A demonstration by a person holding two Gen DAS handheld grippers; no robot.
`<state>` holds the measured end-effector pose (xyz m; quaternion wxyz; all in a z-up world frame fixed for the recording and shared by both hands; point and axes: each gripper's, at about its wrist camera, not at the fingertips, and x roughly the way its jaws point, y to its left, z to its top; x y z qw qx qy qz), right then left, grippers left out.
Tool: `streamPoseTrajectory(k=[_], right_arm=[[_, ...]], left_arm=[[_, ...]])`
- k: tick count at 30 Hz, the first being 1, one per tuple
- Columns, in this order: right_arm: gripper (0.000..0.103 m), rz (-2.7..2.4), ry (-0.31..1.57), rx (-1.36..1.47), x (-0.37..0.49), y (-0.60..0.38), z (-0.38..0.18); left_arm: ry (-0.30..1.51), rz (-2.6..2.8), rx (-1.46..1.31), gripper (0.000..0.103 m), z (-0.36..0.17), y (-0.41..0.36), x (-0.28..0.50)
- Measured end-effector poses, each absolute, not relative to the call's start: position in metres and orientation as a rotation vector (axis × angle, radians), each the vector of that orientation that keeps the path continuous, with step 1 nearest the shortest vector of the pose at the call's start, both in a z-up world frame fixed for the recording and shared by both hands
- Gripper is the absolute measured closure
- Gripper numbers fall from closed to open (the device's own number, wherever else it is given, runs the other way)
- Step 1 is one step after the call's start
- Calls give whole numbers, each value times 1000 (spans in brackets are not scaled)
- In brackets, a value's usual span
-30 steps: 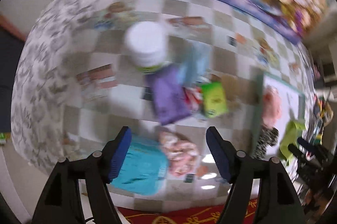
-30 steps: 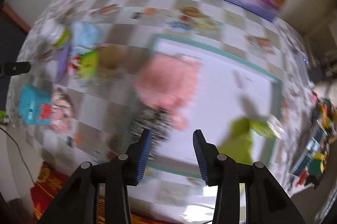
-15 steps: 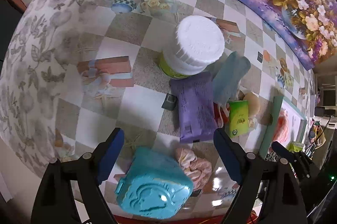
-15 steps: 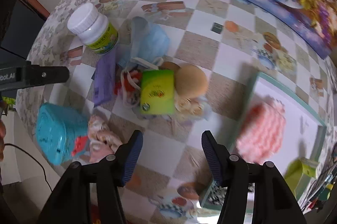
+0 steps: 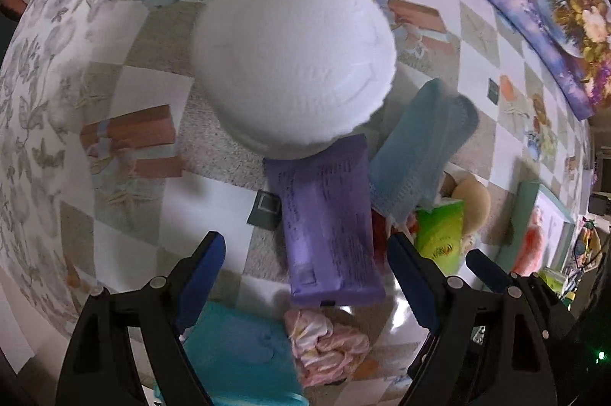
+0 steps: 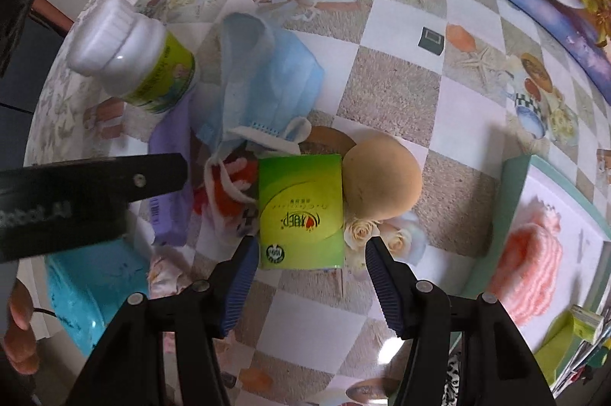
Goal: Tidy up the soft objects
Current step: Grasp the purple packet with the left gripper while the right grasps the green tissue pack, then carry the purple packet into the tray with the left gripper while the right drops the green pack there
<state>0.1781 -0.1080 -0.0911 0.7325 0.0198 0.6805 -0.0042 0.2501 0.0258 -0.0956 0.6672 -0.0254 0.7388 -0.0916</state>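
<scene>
presently right gripper (image 6: 309,276), jaws spread and empty, straddles near end of green tissue pack (image 6: 300,211), long axis running away from it

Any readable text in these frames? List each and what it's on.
"100": round mark on the green tissue pack, seen upside down; its larger logo lettering is stylised, not readable.
Purple pack: printed lines, too blurred.
White-capped bottle: label print too small.
Left tool arm: partial white lettering, illegible.

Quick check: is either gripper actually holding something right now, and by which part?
Nothing is held. The left gripper is open above the purple pack; the right gripper is open at the green tissue pack's near edge.
</scene>
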Motion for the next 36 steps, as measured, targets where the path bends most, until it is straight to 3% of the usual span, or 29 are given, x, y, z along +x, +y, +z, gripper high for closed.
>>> streamPoseTrajectory(k=[8,11,14,17,36], right_arm=[[41,-7,1503,63,192,-113,-102],[42,-4,1502,63,196,-109,-108],[51,5,1506,71,192,-110,-116],[52,3,1506,59,188,-111,-117],[53,-57,1453,80,135,-148,-57]], left_arm=[[1682,-176,-77,19,-114,20,257],[1693,-177,-102,34,-118,23,257],[1703,-178,-128,40,-121,28,258],[1693,-185,-128,51,-119,29,256],[1661,-155,-152,60,-107,33,221]])
